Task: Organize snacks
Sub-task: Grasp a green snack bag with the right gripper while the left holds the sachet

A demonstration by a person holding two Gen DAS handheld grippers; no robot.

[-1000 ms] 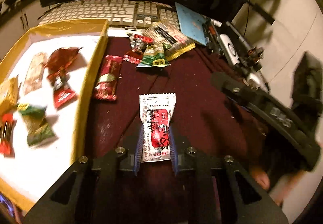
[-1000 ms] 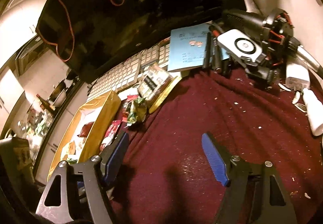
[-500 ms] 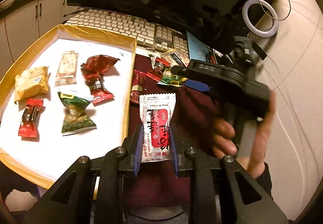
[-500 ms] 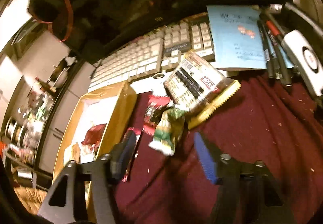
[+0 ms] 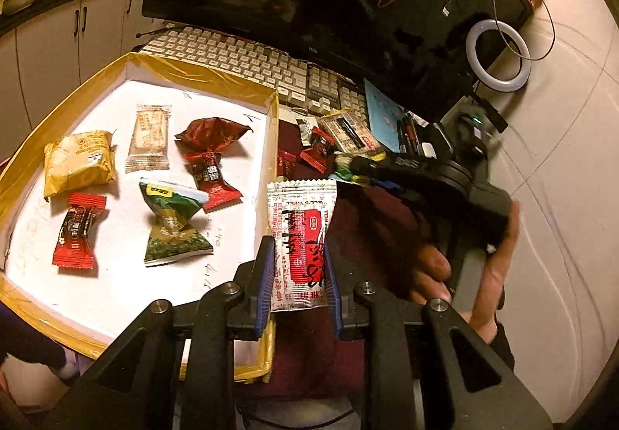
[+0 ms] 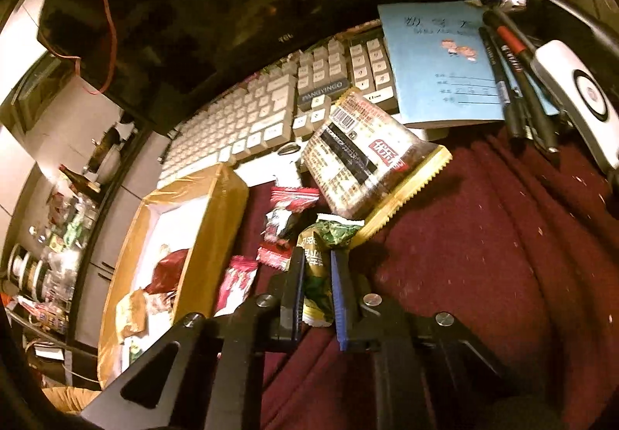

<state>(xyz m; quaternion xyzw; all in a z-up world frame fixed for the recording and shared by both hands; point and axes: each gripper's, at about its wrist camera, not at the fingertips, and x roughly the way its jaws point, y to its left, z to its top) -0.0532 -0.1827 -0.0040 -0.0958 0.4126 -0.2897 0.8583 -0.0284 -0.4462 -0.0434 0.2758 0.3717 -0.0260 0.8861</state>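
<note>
On the dark red cloth-covered surface (image 6: pixel 483 256) before a beige keyboard (image 6: pixel 247 120), the left tool (image 5: pixel 300 271) clamps a white-and-red sachet (image 5: pixel 300 236) while the right tool (image 6: pixel 315 290) is closing on a green twisted snack packet (image 6: pixel 319 256).

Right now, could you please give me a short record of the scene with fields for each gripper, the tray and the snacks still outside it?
left gripper: shut on white-and-red sachet, held over the tray's right edge
right gripper: jaws closing, green twist-wrapped snack between the fingers
tray: yellow-rimmed white cardboard tray, six wrapped snacks inside
outside tray: large barcode-printed packet and small red wrapped candies on dark red cloth
</note>
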